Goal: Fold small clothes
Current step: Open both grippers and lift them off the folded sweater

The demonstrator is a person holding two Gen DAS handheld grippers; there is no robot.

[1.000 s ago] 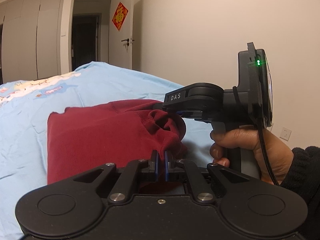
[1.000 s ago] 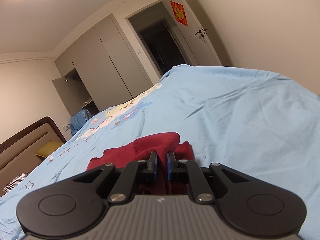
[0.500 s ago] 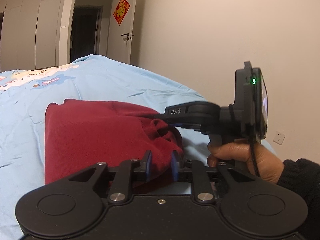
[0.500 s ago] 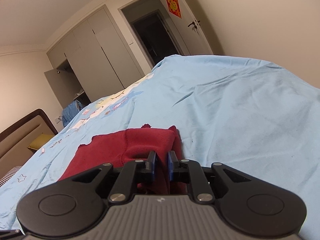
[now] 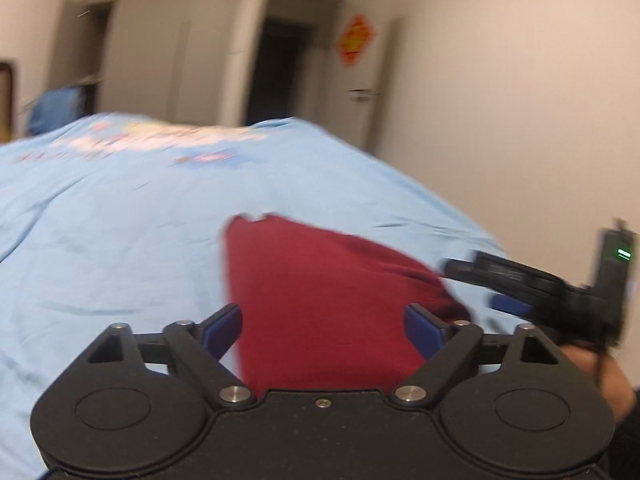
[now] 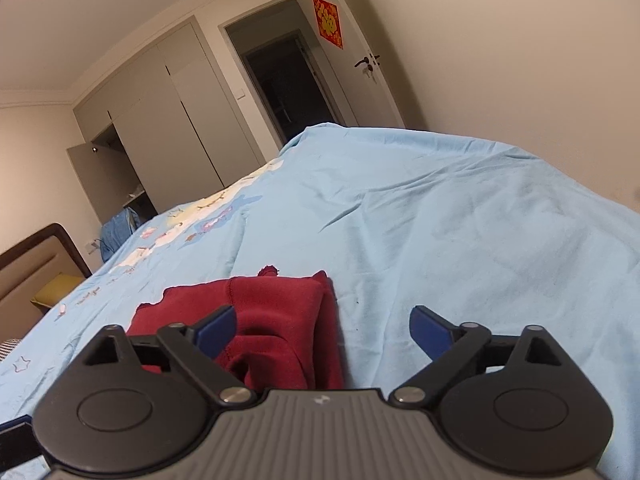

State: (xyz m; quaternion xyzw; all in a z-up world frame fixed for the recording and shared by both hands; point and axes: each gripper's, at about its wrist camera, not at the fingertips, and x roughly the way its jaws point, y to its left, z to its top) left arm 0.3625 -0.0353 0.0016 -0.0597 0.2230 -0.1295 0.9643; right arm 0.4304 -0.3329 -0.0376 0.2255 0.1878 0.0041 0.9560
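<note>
Left wrist view, blurred by motion, shows the left gripper (image 5: 323, 330) with its blue fingers spread wide and nothing between them, just above the near edge of the dark red garment (image 5: 320, 300), which lies folded on the light blue bedsheet (image 5: 120, 240). Right wrist view has the right gripper (image 6: 323, 330) likewise spread apart and empty, the garment (image 6: 272, 320) under its left finger and reaching toward the middle, bare bedsheet (image 6: 440, 240) under its right finger.
</note>
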